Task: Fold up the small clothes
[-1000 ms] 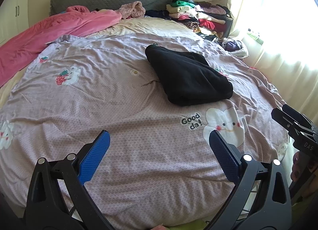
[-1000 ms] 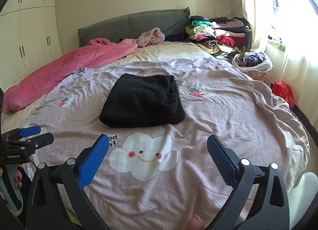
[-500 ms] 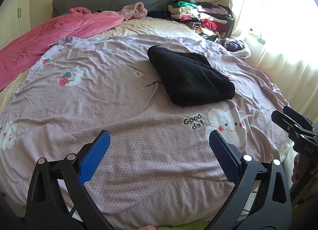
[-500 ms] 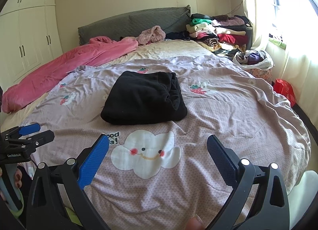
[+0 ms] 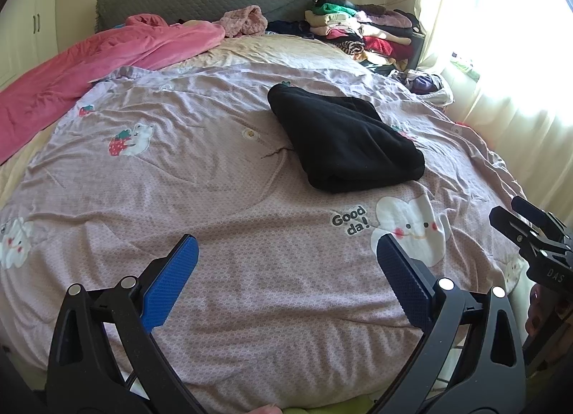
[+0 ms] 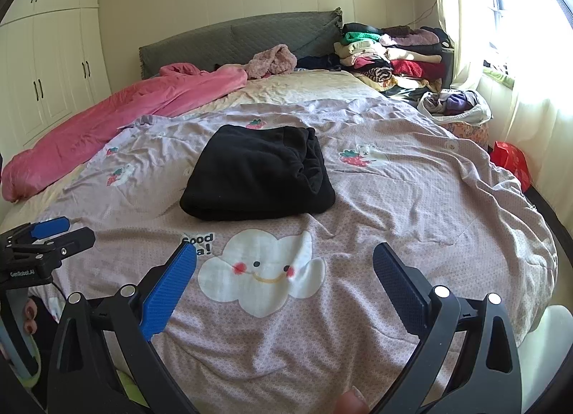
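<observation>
Looking forward from the left wrist, the left gripper point(image 5: 286, 271) has its two blue ribbed fingers point(image 5: 168, 281) spread wide apart, and nothing is between them. It hangs above the near part of the lilac printed bed cover point(image 5: 215, 199). The folded black fleece garment point(image 5: 343, 142) lies flat on this cover, ahead of the left gripper and a little to its right, well apart from the fingertips. Between them is a white cloud print point(image 5: 412, 228). At the far right edge the right gripper point(image 5: 526, 224) shows from the side.

From the right wrist, the right gripper point(image 6: 284, 274) is also spread wide and holds nothing. The black garment point(image 6: 258, 174) is straight ahead of it, beyond the smiling cloud print point(image 6: 261, 271). The left gripper point(image 6: 53, 235) is at the left edge. Far ahead to the left lies a pink plush blanket point(image 6: 118, 120), and far to the right a pile of folded clothes point(image 6: 390, 56).
</observation>
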Motion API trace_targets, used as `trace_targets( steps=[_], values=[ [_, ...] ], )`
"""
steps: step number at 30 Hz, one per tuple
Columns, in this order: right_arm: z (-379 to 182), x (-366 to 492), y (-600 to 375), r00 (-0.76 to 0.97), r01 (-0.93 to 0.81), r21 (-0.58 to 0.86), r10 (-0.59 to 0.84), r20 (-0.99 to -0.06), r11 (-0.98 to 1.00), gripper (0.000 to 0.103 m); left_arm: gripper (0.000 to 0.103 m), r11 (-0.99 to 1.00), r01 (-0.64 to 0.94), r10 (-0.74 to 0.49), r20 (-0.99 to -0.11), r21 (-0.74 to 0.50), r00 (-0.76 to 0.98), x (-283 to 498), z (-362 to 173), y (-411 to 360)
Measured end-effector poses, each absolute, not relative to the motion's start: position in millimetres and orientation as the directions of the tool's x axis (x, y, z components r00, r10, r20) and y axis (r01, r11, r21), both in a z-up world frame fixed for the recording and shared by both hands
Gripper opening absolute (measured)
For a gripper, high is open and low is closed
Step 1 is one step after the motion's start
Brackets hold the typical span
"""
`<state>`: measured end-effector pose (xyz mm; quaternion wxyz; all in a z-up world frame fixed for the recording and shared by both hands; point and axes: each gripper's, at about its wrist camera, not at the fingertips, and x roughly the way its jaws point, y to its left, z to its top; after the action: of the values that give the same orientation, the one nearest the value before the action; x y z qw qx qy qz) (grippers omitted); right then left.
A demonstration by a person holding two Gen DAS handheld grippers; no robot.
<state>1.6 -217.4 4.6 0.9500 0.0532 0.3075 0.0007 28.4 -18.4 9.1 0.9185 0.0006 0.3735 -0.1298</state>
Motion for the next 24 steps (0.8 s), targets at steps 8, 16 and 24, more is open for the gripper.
trace_targets(
  steps=[8,16,24],
  values=[
    [4.1,1.2,-215.9,0.808,0.03,0.098,0.033,-0.588,0.995,0.098,0.094,0.967,0.235,-0.234,-0.69,-0.094,0.685,28.8,9.7,-17.0],
    [3.0,1.3,-214.0,0.805,0.027,0.099,0.037,-0.592,0.995,0.098,0.094,0.968,0.235,-0.231,-0.692,-0.091,0.684,29.0,9.5,-17.3],
    [3.0,1.1,-214.1,0.805,0.028,0.099,0.036,-0.592,0.995,0.098,0.094,0.968,0.233,-0.23,-0.691,-0.09,0.686,28.6,8.7,-16.9]
  ],
)
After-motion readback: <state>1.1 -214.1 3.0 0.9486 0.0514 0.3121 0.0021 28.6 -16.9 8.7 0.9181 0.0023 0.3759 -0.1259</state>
